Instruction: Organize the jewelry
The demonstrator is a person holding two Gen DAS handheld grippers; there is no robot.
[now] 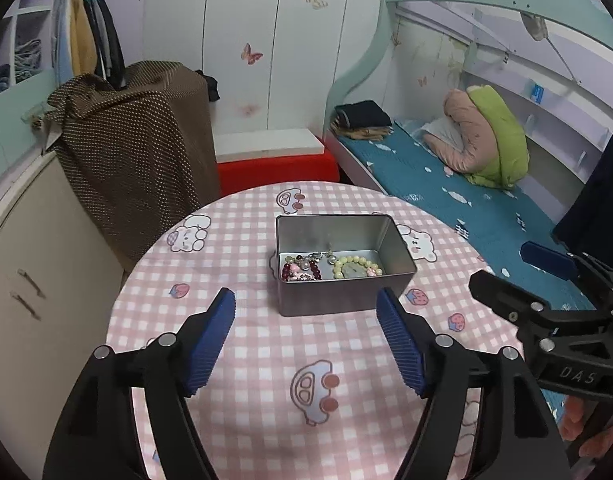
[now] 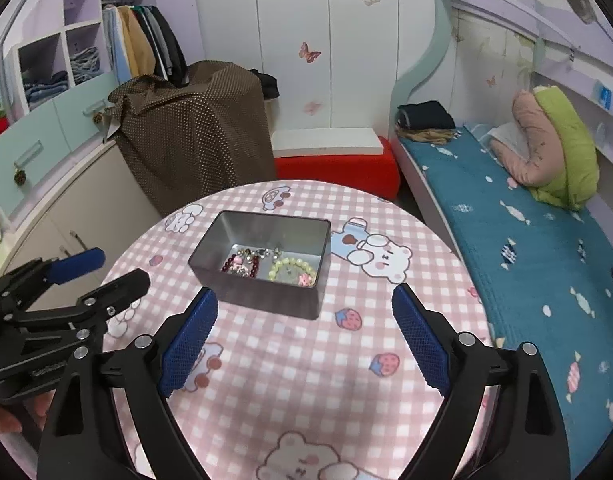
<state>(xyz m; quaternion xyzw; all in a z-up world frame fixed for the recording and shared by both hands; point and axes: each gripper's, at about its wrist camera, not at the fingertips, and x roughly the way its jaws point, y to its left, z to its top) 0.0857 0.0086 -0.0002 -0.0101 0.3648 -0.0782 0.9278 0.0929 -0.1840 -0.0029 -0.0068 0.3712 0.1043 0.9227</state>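
An open silver metal tin (image 1: 338,296) (image 2: 266,296) stands on a round table with a pink checked cloth (image 1: 266,360) (image 2: 306,380). Inside lie a yellow-green bead bracelet (image 1: 356,267) (image 2: 292,270), a dark red bead bracelet (image 1: 300,272) (image 2: 242,266) and small silver pieces. My left gripper (image 1: 306,304) is open and empty, hovering just in front of the tin. My right gripper (image 2: 304,300) is open and empty, also just in front of the tin. Each gripper shows in the other's view, the right (image 1: 518,276) and the left (image 2: 102,272).
A brown dotted cloth covers furniture (image 1: 138,152) behind the table on the left. A red stool with a white board (image 1: 278,164) stands behind. A bed with a blue sheet (image 1: 486,208) runs along the right. Cabinets (image 1: 34,300) stand at the left.
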